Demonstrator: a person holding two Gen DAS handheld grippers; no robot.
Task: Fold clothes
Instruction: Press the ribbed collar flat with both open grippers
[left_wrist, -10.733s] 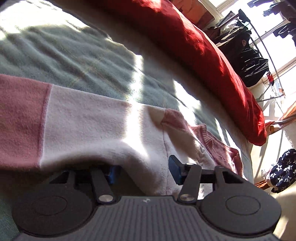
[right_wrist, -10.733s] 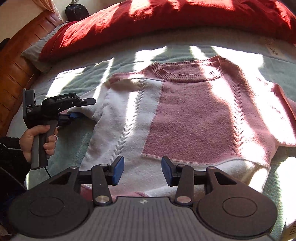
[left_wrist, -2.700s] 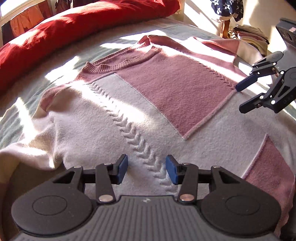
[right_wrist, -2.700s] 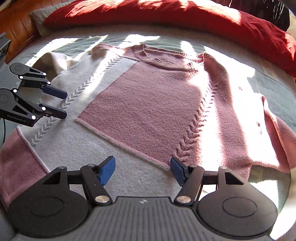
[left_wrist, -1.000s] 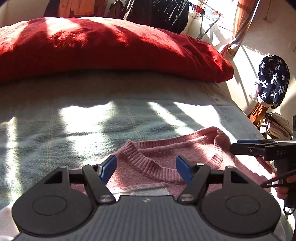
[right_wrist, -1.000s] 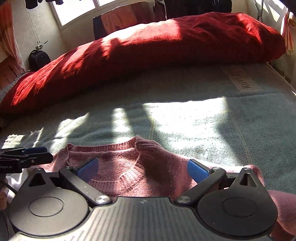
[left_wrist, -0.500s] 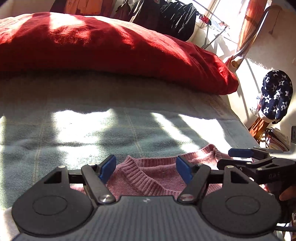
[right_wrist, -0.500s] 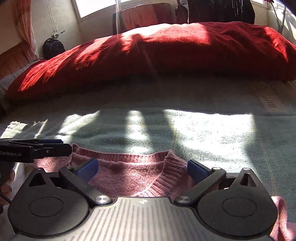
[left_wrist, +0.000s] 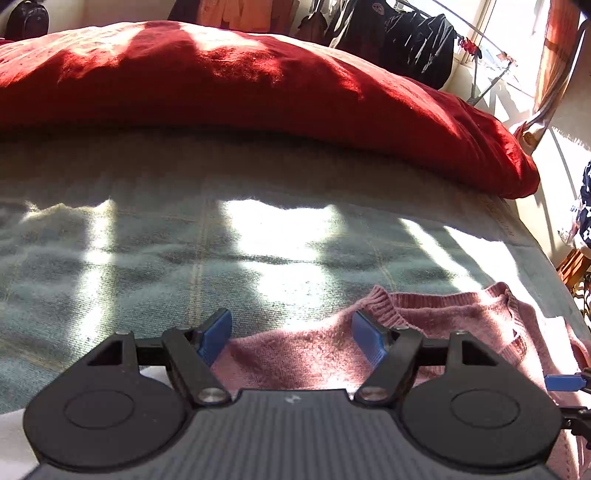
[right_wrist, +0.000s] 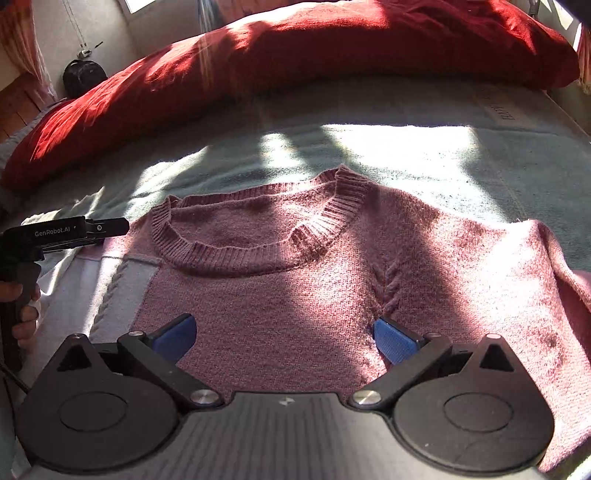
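The sweater (right_wrist: 295, 280) lies flat on the bed (right_wrist: 443, 155) across the middle of the right view, collar toward the top; no fold shows yet, so nearly all the folding seems left. The right gripper (right_wrist: 284, 338) and left gripper (left_wrist: 291, 334) both stand wide open above the knit, gripping nothing. No containers are visible.

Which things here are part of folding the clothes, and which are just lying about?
Part of the job:
pink sweater
left gripper, jaws open
right gripper, jaws open

Lying about:
red duvet
green blanket
black bag
dark hanging clothes
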